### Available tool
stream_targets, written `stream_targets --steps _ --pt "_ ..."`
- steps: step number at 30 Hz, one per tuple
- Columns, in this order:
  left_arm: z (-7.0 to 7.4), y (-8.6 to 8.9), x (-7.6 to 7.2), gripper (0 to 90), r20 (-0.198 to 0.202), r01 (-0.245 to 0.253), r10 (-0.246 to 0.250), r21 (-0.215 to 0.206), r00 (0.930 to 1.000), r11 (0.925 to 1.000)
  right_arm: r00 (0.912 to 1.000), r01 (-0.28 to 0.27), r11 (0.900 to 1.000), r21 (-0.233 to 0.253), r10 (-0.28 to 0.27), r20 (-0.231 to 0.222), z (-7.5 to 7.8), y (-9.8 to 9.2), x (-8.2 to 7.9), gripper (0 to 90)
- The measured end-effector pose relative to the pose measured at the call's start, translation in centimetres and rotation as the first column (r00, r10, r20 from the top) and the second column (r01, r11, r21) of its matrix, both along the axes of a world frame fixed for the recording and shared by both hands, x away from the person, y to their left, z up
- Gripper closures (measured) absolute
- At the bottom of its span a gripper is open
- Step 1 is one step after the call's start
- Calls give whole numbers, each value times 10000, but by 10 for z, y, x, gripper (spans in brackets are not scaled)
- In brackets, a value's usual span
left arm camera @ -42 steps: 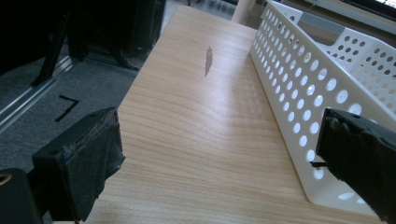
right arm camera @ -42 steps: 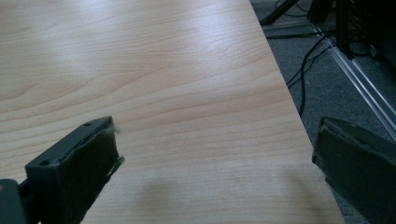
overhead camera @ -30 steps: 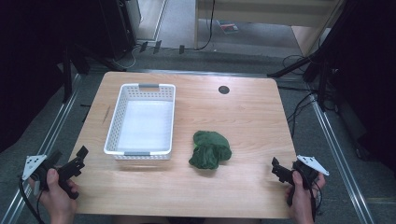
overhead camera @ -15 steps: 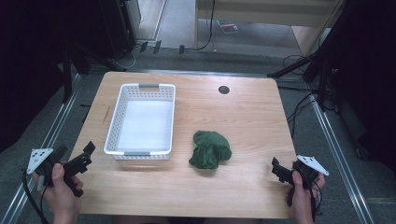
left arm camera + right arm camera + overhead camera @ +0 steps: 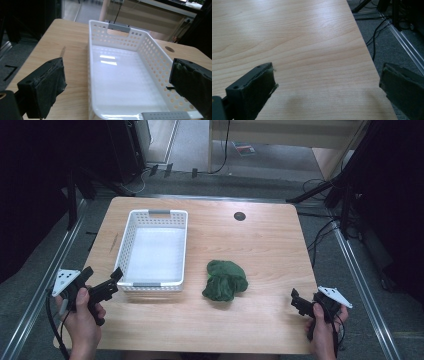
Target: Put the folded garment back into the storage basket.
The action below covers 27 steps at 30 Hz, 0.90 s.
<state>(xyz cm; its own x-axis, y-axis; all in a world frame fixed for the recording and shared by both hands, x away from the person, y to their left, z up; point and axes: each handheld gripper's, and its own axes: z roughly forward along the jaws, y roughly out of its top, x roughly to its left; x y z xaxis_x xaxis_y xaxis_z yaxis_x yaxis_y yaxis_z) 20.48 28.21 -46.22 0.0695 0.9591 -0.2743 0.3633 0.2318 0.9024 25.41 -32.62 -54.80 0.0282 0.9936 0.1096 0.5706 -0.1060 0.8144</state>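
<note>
Your left gripper [image 5: 107, 287] hovers with its jaws wide apart, just short of the near end of the white perforated plastic basket [image 5: 134, 227]. In the left gripper view the basket's near rim [image 5: 160, 115] lies right between and just ahead of the two black jaws, its floor bare and glossy. Your right gripper [image 5: 300, 304] sits low over the near right corner of the wooden counter [image 5: 270, 245], jaws also spread wide, with nothing between them but bare wood in the right gripper view.

The crumpled dark green cloth [image 5: 225, 279] lies on the counter off to the right of your left gripper, just beside the basket's near right corner, and ahead and to the left of your right gripper, well apart from both.

The step in hand looks like reaching for that cloth to put it in the basket. To do it well, keep the jaws open on the way in, come down over the highest part of the bundle rather than an edge, and close deep enough to gather several folds so it does not trail. The right gripper likely has the cleaner path; the left would have to swing round the basket corner. Lift clear of the basket wall before you cross it.
</note>
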Motion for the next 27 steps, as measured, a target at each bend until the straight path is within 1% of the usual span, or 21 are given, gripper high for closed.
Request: stream_targets --steps 5,6,7,8,9,10,11,13,14,15,21,22,24,27 --pt "5 -15 8 7 -6 296 -296 -47 9996 9996 10000 -20 10000 9 20 5 0 0 0 3" --pt "7 -22 12 7 -22 457 -457 -33 9990 9990 10000 -29 10000 1 29 0 0 0 0 3" --pt "7 -22 12 7 -22 457 -457 -33 9990 9990 10000 -29 10000 1 29 0 0 0 0 3" --pt "8 -29 15 7 -85 632 -631 30 9980 9980 10000 -24 10000 -2 24 -8 0 0 0 3" --pt "8 -29 15 7 -85 632 -631 30 9980 9980 10000 -24 10000 -2 24 -8 0 0 0 3" --pt "9 -34 18 7 -113 817 -817 26 9966 9967 10000 -31 10000 -9 31 -16 0 0 0 3" --pt "9 -34 18 7 -113 817 -817 26 9966 9967 10000 -31 10000 -9 31 -16 0 0 0 3" --pt "10 -40 20 7 -114 906 -905 44 9958 9959 10000 -37 10000 -16 37 -25 0 0 0 3" --pt "10 -46 23 7 -138 1042 -1041 31 9945 9946 10000 -31 10000 -13 31 -41 0 1 0 3" --pt "10 -46 23 7 -138 1042 -1041 31 9945 9946 10000 -31 10000 -13 31 -41 0 1 0 3" --pt "11 -62 28 7 -225 1413 -1410 125 9898 9899 10000 -38 10000 3 38 -27 0 1 0 3" --pt "12 -67 30 7 -211 1506 -1504 113 9884 9885 10000 -40 10000 6 40 -31 0 1 0 3" --pt "12 -70 31 7 -223 1547 -1544 109 9878 9879 10000 -48 10000 12 48 -37 0 0 0 3" --pt "11 -76 34 7 -202 1621 -1622 -59 9865 9868 10000 -57 10000 18 57 -40 0 0 0 3"
